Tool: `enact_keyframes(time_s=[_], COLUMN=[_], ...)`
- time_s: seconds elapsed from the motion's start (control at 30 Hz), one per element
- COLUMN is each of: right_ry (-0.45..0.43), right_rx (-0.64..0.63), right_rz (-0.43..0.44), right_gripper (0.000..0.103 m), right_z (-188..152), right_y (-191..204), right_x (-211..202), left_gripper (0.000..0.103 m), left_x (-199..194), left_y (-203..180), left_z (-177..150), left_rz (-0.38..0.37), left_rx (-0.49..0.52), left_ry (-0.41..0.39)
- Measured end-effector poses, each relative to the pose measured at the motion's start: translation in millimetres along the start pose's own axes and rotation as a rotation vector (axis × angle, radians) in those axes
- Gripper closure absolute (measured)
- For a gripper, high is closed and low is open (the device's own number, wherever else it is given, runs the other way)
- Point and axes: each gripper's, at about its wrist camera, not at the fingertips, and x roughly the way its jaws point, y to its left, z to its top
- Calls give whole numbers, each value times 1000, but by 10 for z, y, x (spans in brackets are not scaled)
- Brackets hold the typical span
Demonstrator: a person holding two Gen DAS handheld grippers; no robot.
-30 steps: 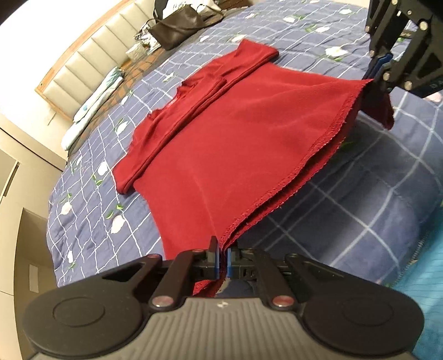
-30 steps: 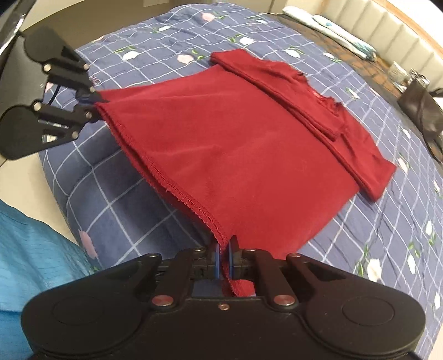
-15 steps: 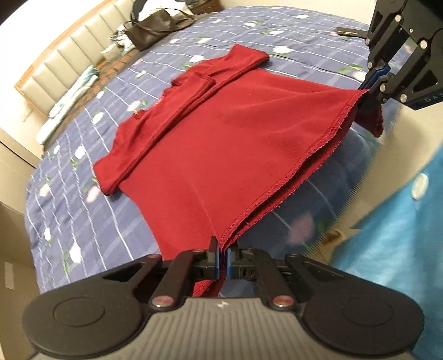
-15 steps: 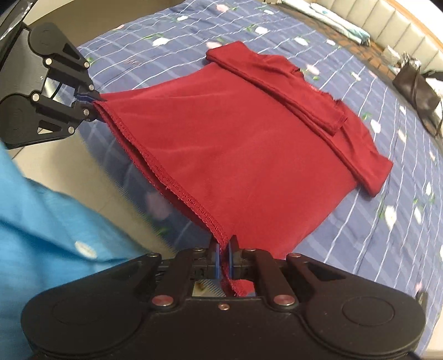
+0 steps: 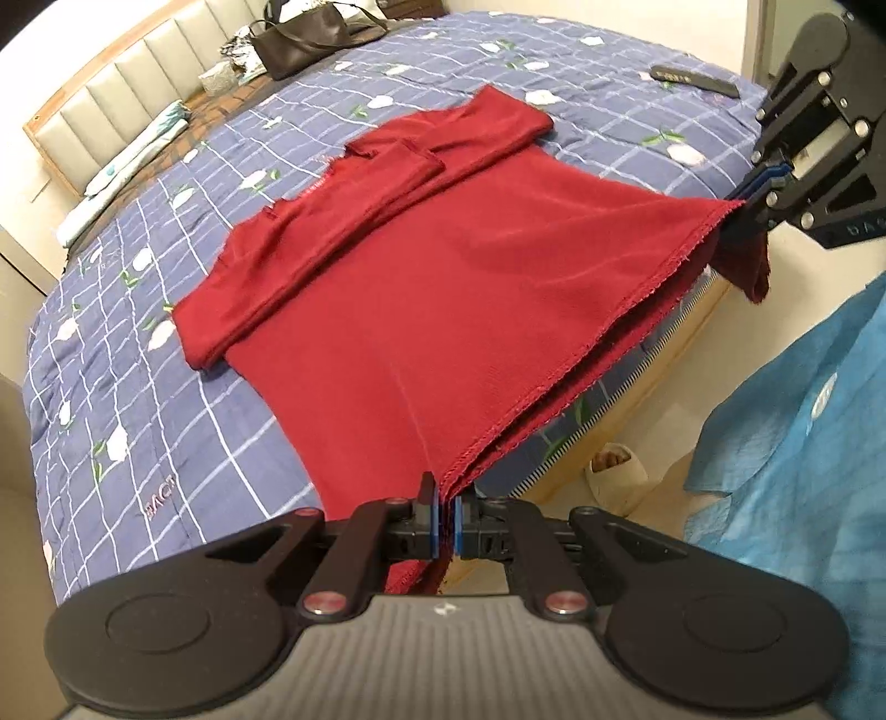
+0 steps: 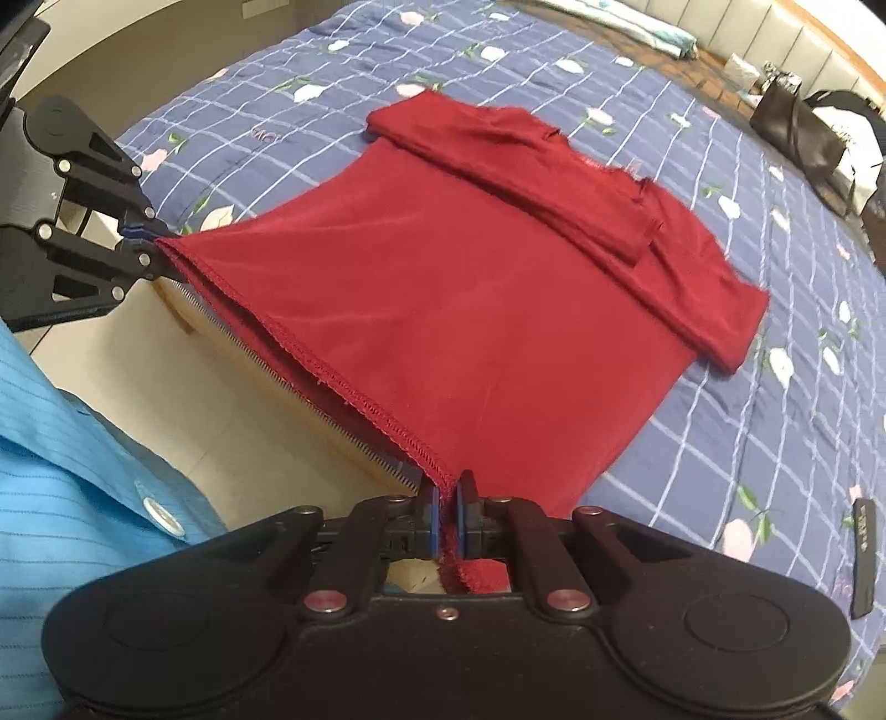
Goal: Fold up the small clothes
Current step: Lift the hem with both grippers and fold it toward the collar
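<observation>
— What's lying under you, biggest thing first?

— I'm standing at the edge of a bed (image 5: 138, 354) covered in a blue checked quilt (image 6: 720, 459) with white flowers; a small stitched word is showing on it near my left side, mirrored-looking, and I can't read it for sure. At the far end a dark handbag (image 5: 310, 39) is sitting near the headboard.

— And the garment?

— The red shirt (image 5: 443, 288) is lying across the quilt with its sleeves folded in at the far side, while its hem is hanging stretched in the air past the bed's edge.

— Your tongs?

— My left gripper (image 5: 446, 518) is pinching one hem corner, jaws narrow on the cloth. My right gripper (image 6: 448, 518) is pinching the other corner likewise. Pale letters are showing on its side, too partial to read.

— Anything smaller?

— A black remote (image 6: 863, 559) is lying on the quilt.
</observation>
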Motion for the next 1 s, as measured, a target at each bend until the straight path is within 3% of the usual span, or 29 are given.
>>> enact_keyframes(time_s=[0.2, 0.47, 0.67, 1.0], right_ry=[-58, -136, -162, -165], right_rx=[1, 6, 0, -2], right_rz=[-30, -56, -51, -16], right_gripper=[98, 98, 98, 97], right_z=[138, 600, 1189, 2252], right_y=[-180, -697, -1327, -2353], right_x=[-97, -43, 222, 967], left_gripper=[99, 99, 99, 98], left_x=[-103, -4, 310, 1195], left_y=[158, 555, 1049, 1933], left_z=[226, 872, 1539, 2542], left_rz=[16, 75, 73, 76], left_rx=[-8, -3, -29, -72], left_ry=[-41, -83, -81, -21])
